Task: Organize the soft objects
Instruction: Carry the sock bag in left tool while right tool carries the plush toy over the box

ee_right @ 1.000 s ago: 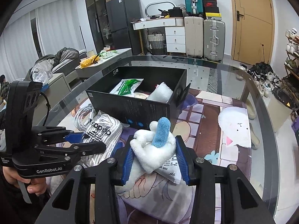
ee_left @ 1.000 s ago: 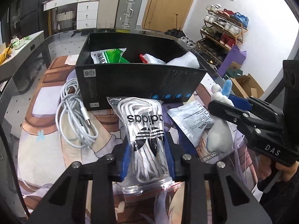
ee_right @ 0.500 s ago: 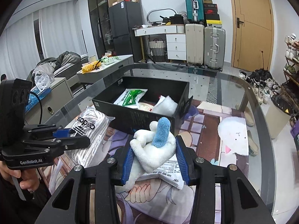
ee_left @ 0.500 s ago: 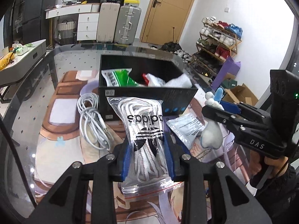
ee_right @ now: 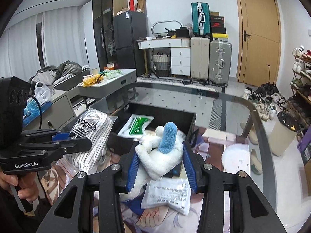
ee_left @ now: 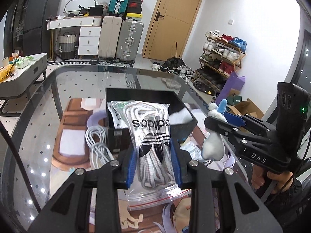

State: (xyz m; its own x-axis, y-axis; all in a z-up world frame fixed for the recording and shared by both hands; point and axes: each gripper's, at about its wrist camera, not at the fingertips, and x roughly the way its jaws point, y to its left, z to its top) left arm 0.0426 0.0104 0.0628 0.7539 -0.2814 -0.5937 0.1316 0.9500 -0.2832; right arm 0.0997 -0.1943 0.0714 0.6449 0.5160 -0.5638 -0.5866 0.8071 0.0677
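Nearest the left wrist camera, the left tongs (ee_left: 154, 167) clamp a clear zip bag of white shoelaces with a black trefoil logo (ee_left: 150, 136), their blue pads pressed into its sides. Nearest the right wrist camera, the right tongs (ee_right: 160, 168) are closed on a white plush toy with a blue ear (ee_right: 159, 149).

Compared with a second ago, both loads have risen: the bag of laces no longer lies on the glass tabletop (ee_left: 38, 116) but hangs clear of it, its top edge now level with the near wall of the black cardboard box (ee_left: 116, 137), and the plush toy has come up off the flat white printed pouch (ee_right: 167, 196) that stays on the tabletop beneath it. Both grips look unchanged through the lift.

Just beyond, the coiled white cable (ee_left: 97, 143) remains beside the box. Inside the box lie a green-and-white packet (ee_right: 138, 126) and something white and fluffy.

The pick-up seems done for both; carrying over the box wall and releasing inside probably follows.
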